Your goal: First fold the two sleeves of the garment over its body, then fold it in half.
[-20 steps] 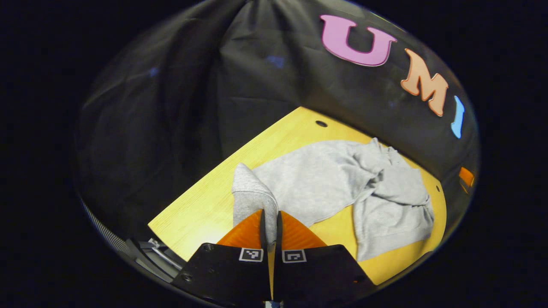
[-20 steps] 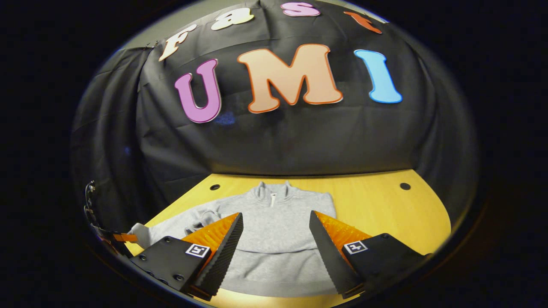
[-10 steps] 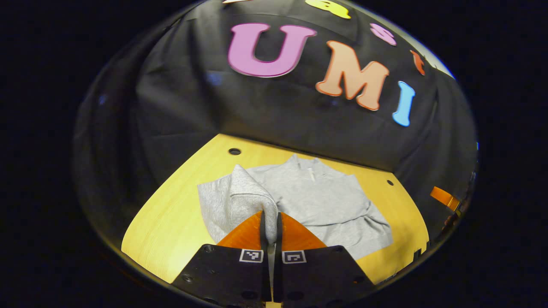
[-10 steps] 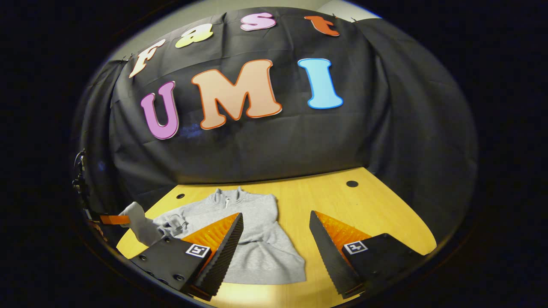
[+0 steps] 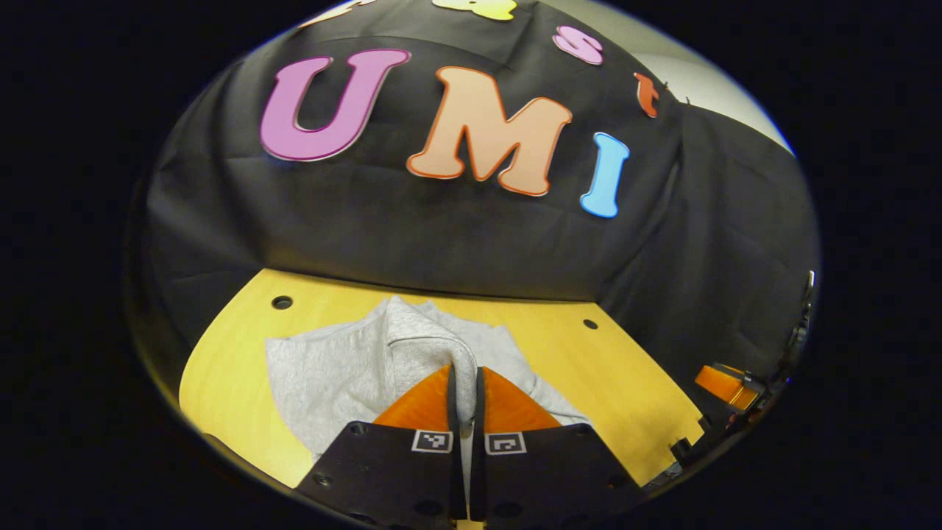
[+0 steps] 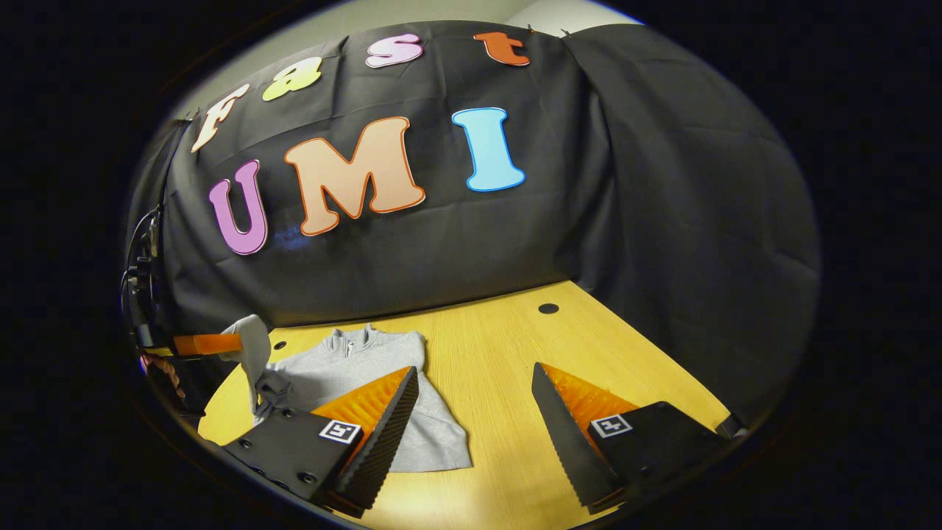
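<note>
In the left gripper view, the left gripper [image 5: 464, 397] is clamping both fingers on a grey sleeve [image 5: 423, 346], holding it raised above the grey garment [image 5: 331, 375], which is lying flat on the yellow table [image 5: 633, 390]. In the right gripper view, the garment [image 6: 368, 368] is sitting on the table's left part, its collar [image 6: 353, 340] pointing toward the black cloth wall [image 6: 662, 221] and its hem toward the camera, so its long axis is running from near to far. The right gripper [image 6: 475, 434] is hovering over the table just beside the garment, its fingers spread wide apart and gripping nothing.
</note>
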